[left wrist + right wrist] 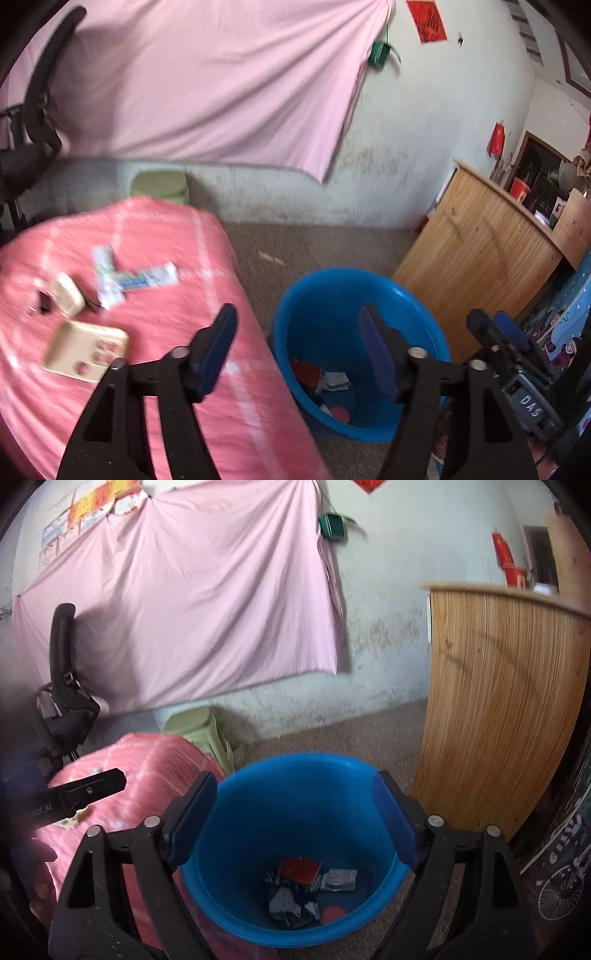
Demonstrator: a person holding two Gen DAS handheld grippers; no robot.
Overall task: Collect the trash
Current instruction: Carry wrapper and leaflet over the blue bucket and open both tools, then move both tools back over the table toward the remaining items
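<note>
A blue bucket [332, 295] [295, 760] stands on the floor beside a table under a pink checked cloth [177, 236]. In the bucket lie a red wrapper [298, 871], a white packet [338, 879], a crumpled dark scrap [291, 904] and a pink disc [333, 912]. On the cloth lie a white-and-blue carton [147, 278], a white wrapper [105, 273], a beige case [66, 295], a beige tray [86, 349] and small dark bits [42, 302]. My left gripper [299, 347] hangs open and empty over the gap between table and bucket. My right gripper [295, 805] is open and empty above the bucket.
A wooden cabinet [480, 258] [498, 701] stands right of the bucket. A green stool [195, 727] and a black chair [62, 686] are behind the table. A pink sheet [184, 609] covers the wall. A hand [40, 867] shows at the left edge.
</note>
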